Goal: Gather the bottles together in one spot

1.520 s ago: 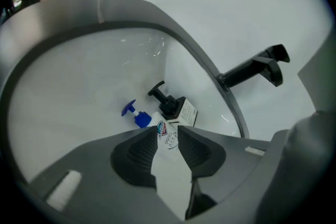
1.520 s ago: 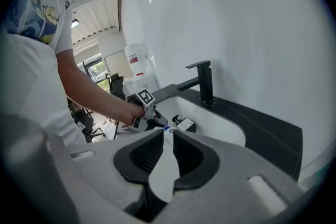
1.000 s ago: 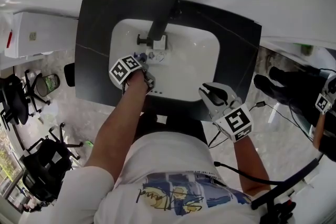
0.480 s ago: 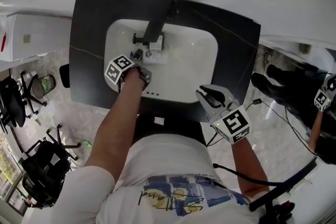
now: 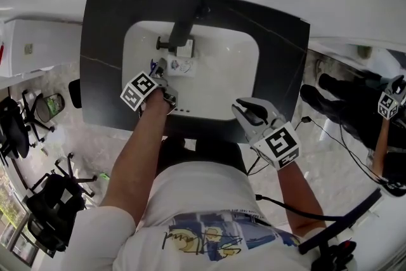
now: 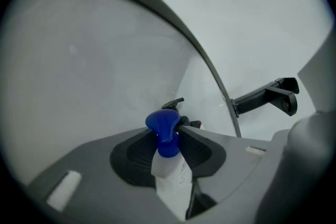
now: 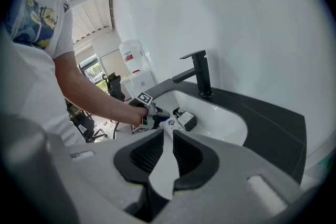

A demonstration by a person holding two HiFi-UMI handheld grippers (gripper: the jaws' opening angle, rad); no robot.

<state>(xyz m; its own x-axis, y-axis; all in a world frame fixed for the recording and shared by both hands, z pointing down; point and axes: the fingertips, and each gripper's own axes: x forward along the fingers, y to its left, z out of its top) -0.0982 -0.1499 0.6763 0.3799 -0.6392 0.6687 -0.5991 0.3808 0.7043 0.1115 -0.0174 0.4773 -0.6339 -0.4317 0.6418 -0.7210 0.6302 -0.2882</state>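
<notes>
The white bottle (image 6: 170, 176) with a blue spray head (image 6: 162, 124) is in the left hand-held gripper (image 5: 158, 70). Its jaws have just been closing and now pinch the bottle at the neck. The bottle is held low in the white sink basin (image 5: 222, 82), near its left wall. Just beyond it, toward the black faucet (image 5: 188, 6), a second bottle (image 5: 181, 65) with a black pump rests in the basin; whether the two touch cannot be told. Open white basin floor spreads to the right and front of them. The basin is set in a dark tabletop (image 5: 282, 54), which shows a narrow rim at the front and wider bands on both sides. The right hand-held gripper (image 5: 245, 110) hovers over the front rim, right of the basin, with its jaws a narrow slit apart and nothing between them. In the head view the left gripper's marker cube (image 5: 137, 89) and the forearm (image 5: 149, 149) cover most of the held bottle. Its lower end is cut off in the left gripper view.
</notes>
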